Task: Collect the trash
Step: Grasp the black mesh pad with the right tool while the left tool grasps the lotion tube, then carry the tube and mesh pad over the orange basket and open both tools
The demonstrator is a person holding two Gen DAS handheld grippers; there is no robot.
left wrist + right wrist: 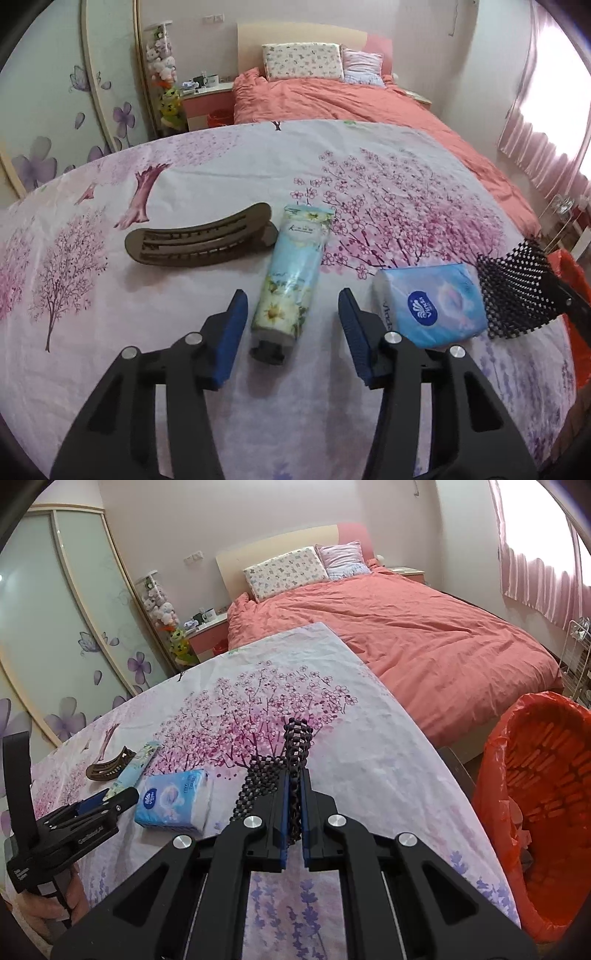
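A light blue flowered cream tube (291,269) lies on the blossom-print tablecloth (221,166), its black cap towards me. My left gripper (293,299) straddles the tube's lower half, and a gap shows between each blue pad and the tube, so it is open. Left of the tube lies a brown hair clip (199,240), and to its right a blue tissue pack (432,306). My right gripper (294,775) is shut on a black beaded mesh piece (295,746), held up over the table's right side. The same piece (513,291) appears at the right of the left wrist view.
A bin lined with a red bag (546,794) stands off the table's right edge, below table level. Beyond the table is a bed with a coral duvet (424,635). A wardrobe with sliding doors (74,627) is on the left, and a person's hand (55,904) holds the left gripper.
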